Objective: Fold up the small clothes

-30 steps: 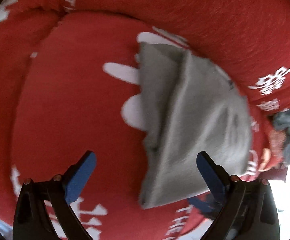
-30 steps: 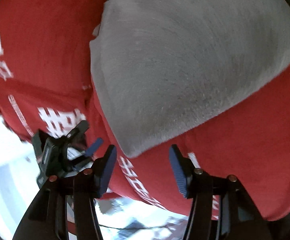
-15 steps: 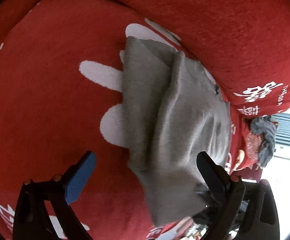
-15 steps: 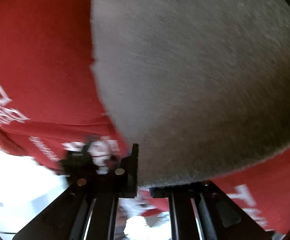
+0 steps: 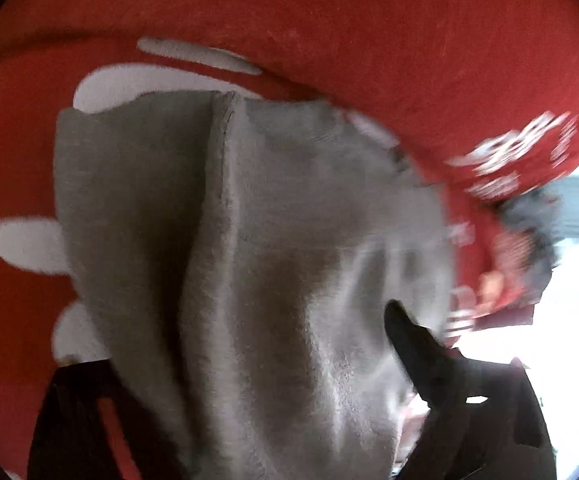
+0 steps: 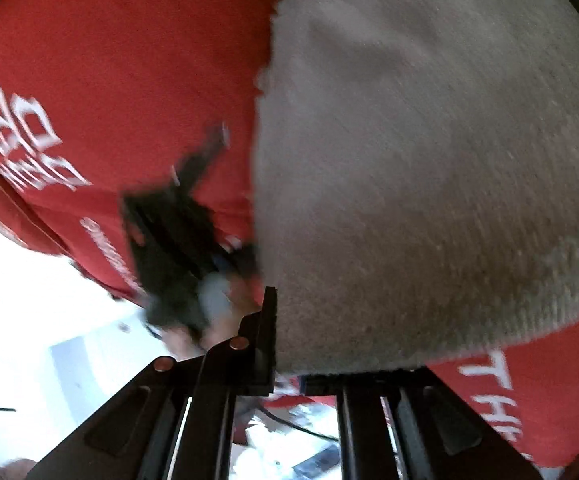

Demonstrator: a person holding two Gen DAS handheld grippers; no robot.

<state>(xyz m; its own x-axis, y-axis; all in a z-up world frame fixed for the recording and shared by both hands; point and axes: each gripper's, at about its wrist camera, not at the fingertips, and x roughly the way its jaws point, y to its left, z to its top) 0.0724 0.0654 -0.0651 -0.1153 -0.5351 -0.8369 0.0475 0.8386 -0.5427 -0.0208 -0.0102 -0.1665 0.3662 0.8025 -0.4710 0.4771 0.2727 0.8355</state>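
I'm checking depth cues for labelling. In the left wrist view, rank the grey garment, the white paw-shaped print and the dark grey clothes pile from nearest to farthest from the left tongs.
1. Grey garment: draped right between the left tongs, centre.
2. White paw-shaped print: on the red cover, left of the garment.
3. Dark grey clothes pile: far right edge, blurred, beyond the red cover.

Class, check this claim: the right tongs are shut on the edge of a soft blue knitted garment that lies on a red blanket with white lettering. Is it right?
One detail is wrong: the soft knitted garment is grey, not blue, as the right wrist view shows. The right tongs are shut on its edge, and it lies on the red blanket with white lettering.
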